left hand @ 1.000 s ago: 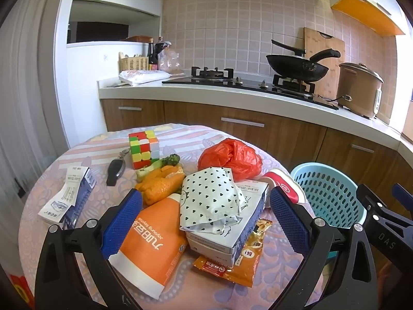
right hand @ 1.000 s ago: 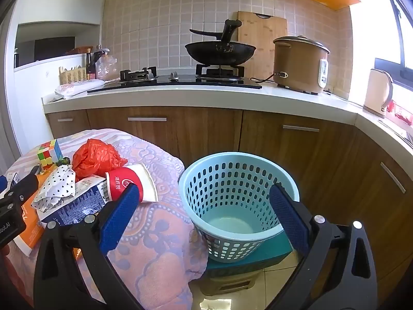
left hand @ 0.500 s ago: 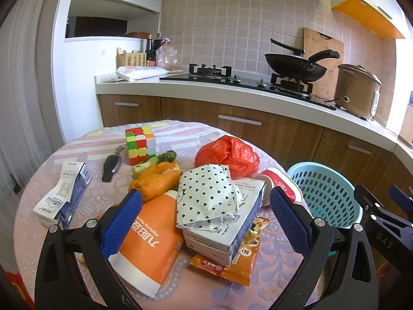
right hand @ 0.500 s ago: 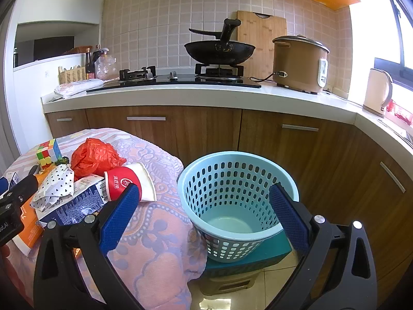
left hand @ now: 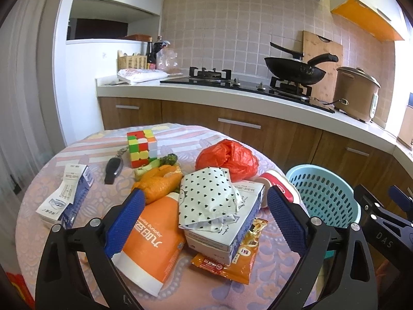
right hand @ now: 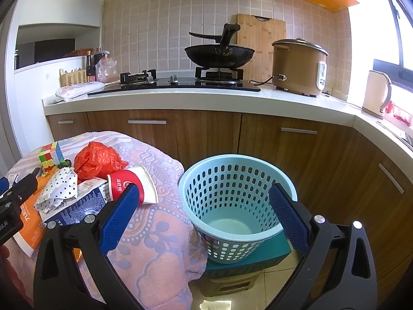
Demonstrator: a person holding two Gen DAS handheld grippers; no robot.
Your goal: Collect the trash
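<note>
A heap of trash lies on the round table (left hand: pixel 51 170): an orange pouch (left hand: pixel 152 242), a heart-dotted paper wrapper (left hand: pixel 206 196) on a white-and-blue carton (left hand: pixel 232 230), an orange snack packet (left hand: pixel 232 263), a crumpled red plastic bag (left hand: pixel 229 157) and a red paper cup (right hand: pixel 129 183). My left gripper (left hand: pixel 204 222) hovers open just in front of the heap, its fingers either side of the carton and pouch. My right gripper (right hand: pixel 206 217) is open and holds nothing, above the table's edge and the light blue basket (right hand: pixel 232 178), which stands on a teal box beside the table.
A colour cube (left hand: pixel 142 147), a car key (left hand: pixel 113 168), vegetables (left hand: pixel 160 175) and a blue box with a receipt (left hand: pixel 67 196) share the table. Behind runs a kitchen counter (right hand: pixel 180 98) with a hob, black wok (right hand: pixel 219 54), rice cooker (right hand: pixel 299 64) and kettle (right hand: pixel 376 93).
The left gripper has drawn back slightly and risen, so the heap sits a little lower and farther. The right view has barely shifted. Both grippers stay open.
</note>
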